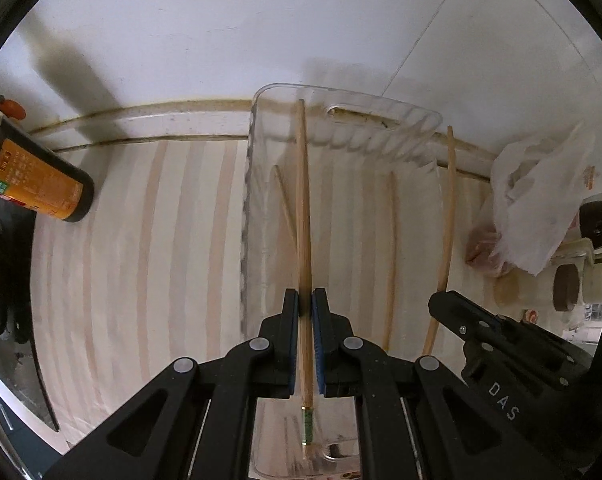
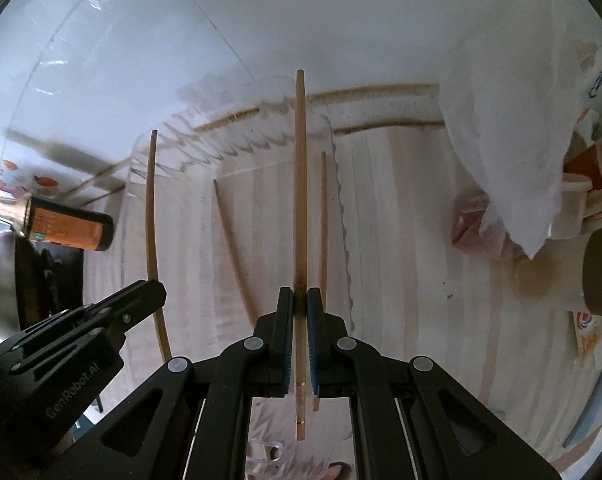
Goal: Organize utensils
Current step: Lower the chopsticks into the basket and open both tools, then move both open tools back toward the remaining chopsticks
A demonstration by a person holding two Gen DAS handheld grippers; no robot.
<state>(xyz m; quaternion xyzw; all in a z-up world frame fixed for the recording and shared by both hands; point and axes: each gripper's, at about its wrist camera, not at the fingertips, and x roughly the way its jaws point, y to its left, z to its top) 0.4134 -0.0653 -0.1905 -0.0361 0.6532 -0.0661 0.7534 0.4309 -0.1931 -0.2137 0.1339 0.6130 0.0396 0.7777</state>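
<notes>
"DAS" is read on the right gripper (image 1: 437, 300) body in the left view; "GenRobot.AI" is read on the left gripper (image 2: 157, 286) body in the right view. A dark bottle (image 1: 41, 172) with an orange label is seen at the left; its print is too small to be read. Red print on items at the right edge is blurred.

Both grippers are pointed steeply down over a clear tray (image 1: 261, 96) set on a striped cloth (image 1: 141, 240) against a white wall (image 1: 221, 20). The left gripper (image 1: 305, 292) is clamped on a chopstick (image 1: 304, 200), its blue pads (image 1: 316, 344) pressed to the shaft; the green-banded end is seen behind the fingers, the tip is aimed at the tray's far wall. The right gripper (image 2: 299, 292) is likewise closed tight on a second chopstick (image 2: 299, 180), held lengthwise over the tray (image 2: 341, 200). In the left view this second chopstick (image 1: 447, 208) is seen just right of the tray.

Thin pale lines under each stick are seen on the cloth; whether these are shadows or more sticks cannot be told. A white plastic bag (image 1: 541, 192) at the right covers pinkish wrapped items; the contents cannot be made out. The tray's near end is hidden by the gripper bodies. The hands are out of view.
</notes>
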